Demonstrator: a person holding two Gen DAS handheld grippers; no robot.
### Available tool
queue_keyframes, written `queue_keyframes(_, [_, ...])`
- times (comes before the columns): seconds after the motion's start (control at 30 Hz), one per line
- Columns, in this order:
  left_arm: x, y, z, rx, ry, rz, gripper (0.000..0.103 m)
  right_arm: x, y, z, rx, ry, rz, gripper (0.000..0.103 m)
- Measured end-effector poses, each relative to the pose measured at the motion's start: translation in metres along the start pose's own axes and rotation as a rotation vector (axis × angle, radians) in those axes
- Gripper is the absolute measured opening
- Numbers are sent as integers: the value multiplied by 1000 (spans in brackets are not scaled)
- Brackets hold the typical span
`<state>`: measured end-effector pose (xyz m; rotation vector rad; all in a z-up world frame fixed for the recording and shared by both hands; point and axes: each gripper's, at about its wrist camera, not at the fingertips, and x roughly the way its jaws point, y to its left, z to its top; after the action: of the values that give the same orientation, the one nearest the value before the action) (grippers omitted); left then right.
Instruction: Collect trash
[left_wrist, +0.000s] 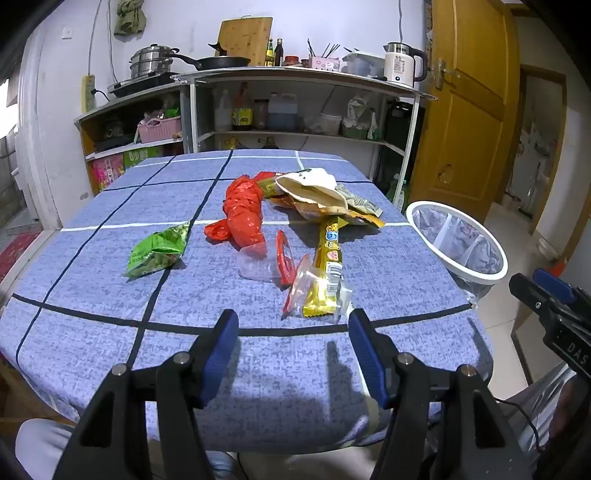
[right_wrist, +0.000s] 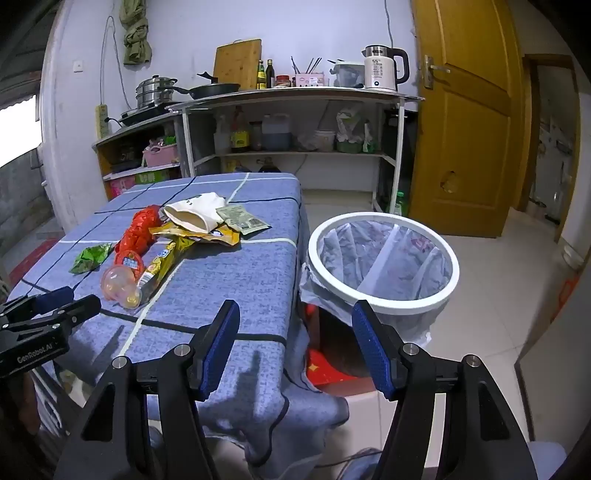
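Blue-clothed table (left_wrist: 110, 347): yellow wrapper (left_wrist: 327, 273) just beyond gaping left jaws.

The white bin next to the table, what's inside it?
The white bin holds a see-through liner bag, and no trash shows in it. The very bottom is hidden by the bag's folds and the rim.

i see wrappers (left_wrist: 325, 273), a red bag (left_wrist: 243, 214) and a green packet (left_wrist: 159, 251) lying on the table, white bin (right_wrist: 384, 266) beside it.

Blue checked tablecloth (left_wrist: 110, 350); red bag (left_wrist: 245, 214); green packet (left_wrist: 159, 251); white-rimmed bin (right_wrist: 384, 258), perhaps clear-lined.
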<state>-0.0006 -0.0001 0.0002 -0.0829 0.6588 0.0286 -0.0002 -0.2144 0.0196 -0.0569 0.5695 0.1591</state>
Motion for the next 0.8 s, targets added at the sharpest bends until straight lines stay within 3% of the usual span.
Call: queue_keyframes(0.8, [-3, 2, 2, 2, 4, 6, 64, 2, 5, -1, 1, 20, -1, 64])
